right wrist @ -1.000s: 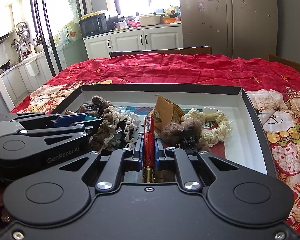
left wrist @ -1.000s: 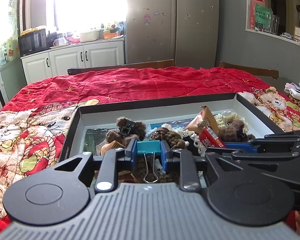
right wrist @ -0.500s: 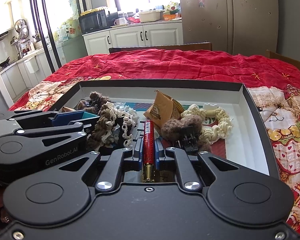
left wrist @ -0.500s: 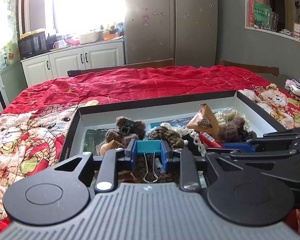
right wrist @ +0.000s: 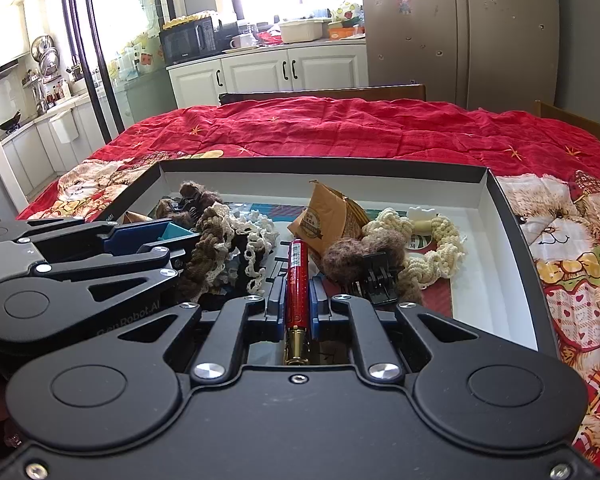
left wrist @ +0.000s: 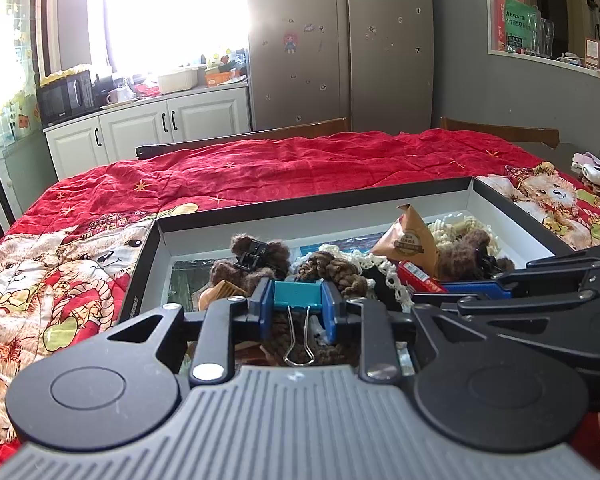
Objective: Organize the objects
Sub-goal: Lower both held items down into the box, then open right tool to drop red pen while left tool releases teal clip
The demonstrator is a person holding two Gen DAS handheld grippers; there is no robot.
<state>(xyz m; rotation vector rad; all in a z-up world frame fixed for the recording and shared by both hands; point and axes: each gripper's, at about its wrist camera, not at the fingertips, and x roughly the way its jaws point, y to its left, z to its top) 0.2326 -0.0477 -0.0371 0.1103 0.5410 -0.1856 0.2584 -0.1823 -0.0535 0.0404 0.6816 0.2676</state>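
Teal binder clip (left wrist: 298, 295), wire handles hanging, between opening left tongs (left wrist: 298, 308) over black tray (left wrist: 300, 206) (pads appear still touching, likely releasing it among woolly hair clips); red tube (right wrist: 297, 280) clamped lengthwise in closed right tongs (right wrist: 296, 304), awaiting placement.

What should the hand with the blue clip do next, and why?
Probably finish letting go. The left gripper has the teal binder clip between its fingers, low over the clutter in the black box, and its jaws are opening. The right gripper is shut on a red tube, so it looks busy.
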